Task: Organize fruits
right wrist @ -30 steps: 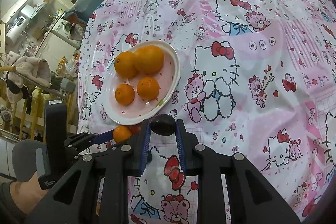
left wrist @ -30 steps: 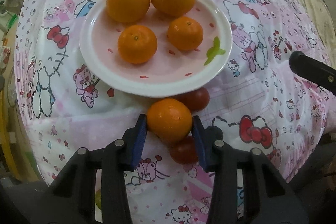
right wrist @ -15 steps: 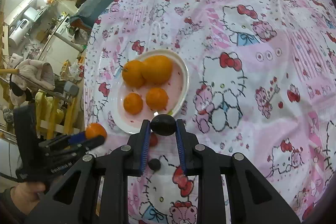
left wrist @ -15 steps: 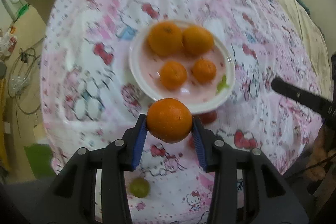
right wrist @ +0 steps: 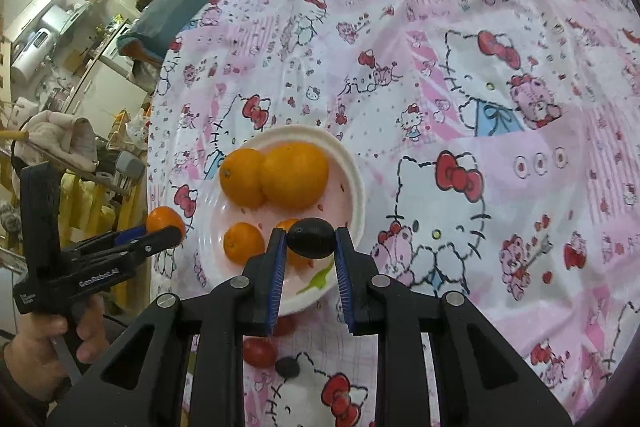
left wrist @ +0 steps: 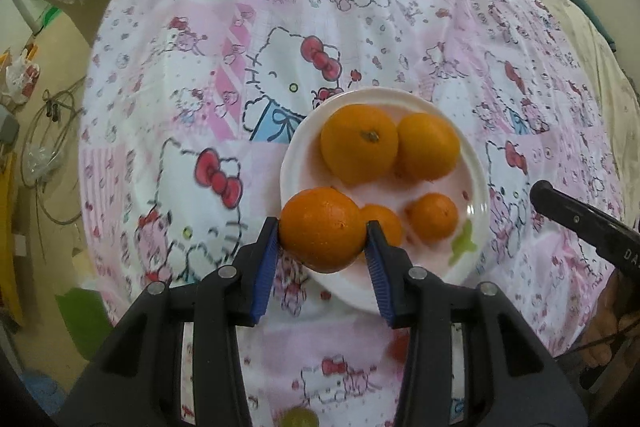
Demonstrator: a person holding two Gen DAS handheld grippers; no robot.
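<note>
My left gripper (left wrist: 323,231) is shut on an orange (left wrist: 322,228) and holds it in the air over the near left rim of the white plate (left wrist: 478,183). The plate holds two big oranges (left wrist: 359,143) and two small ones (left wrist: 433,217). My right gripper (right wrist: 310,238) is shut on a dark plum (right wrist: 311,237), held above the plate's near edge (right wrist: 358,187). The left gripper with its orange (right wrist: 165,221) also shows at the left of the right wrist view.
A Hello Kitty cloth (left wrist: 208,99) covers the table. Red cherry tomatoes (right wrist: 259,351) and a dark grape (right wrist: 287,367) lie on the cloth in front of the plate. A green fruit (left wrist: 298,418) lies near the table's front edge. Room clutter stands beyond the left edge.
My left gripper lifted the orange off the cloth and carried it up over the plate's edge. My right gripper moved forward with the plum toward the plate.
</note>
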